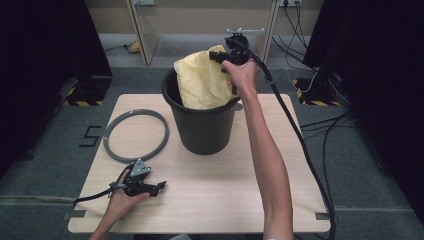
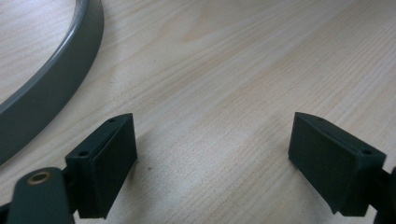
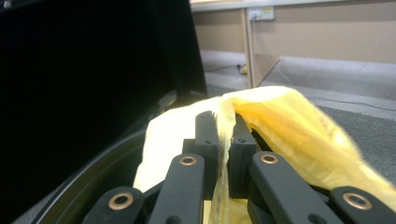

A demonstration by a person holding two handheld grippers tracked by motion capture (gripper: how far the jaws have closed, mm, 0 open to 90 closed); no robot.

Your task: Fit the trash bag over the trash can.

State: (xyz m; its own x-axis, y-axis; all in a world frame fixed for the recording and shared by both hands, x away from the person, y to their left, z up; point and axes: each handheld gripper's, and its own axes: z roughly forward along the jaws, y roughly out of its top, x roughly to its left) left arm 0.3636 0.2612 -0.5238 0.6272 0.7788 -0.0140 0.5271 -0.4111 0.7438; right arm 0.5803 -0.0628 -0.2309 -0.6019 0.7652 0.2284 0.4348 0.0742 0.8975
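The right claw [image 1: 216, 56] was clenched on the yellow bag's [image 1: 202, 80] top edge, the bag hanging below it half inside the bin [image 1: 202, 127], not yet spread over the rim, while the left claw [image 1: 159, 187] rested released, the ring [image 1: 135, 135] beyond it, unfitted.

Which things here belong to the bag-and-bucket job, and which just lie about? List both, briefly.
In the job:
- thin yellow plastic bag, pinched in the right gripper
- round black plastic bucket that the bag hangs into

Lying about:
- flat grey plastic ring on the light wooden table
- left gripper, open, resting on the table
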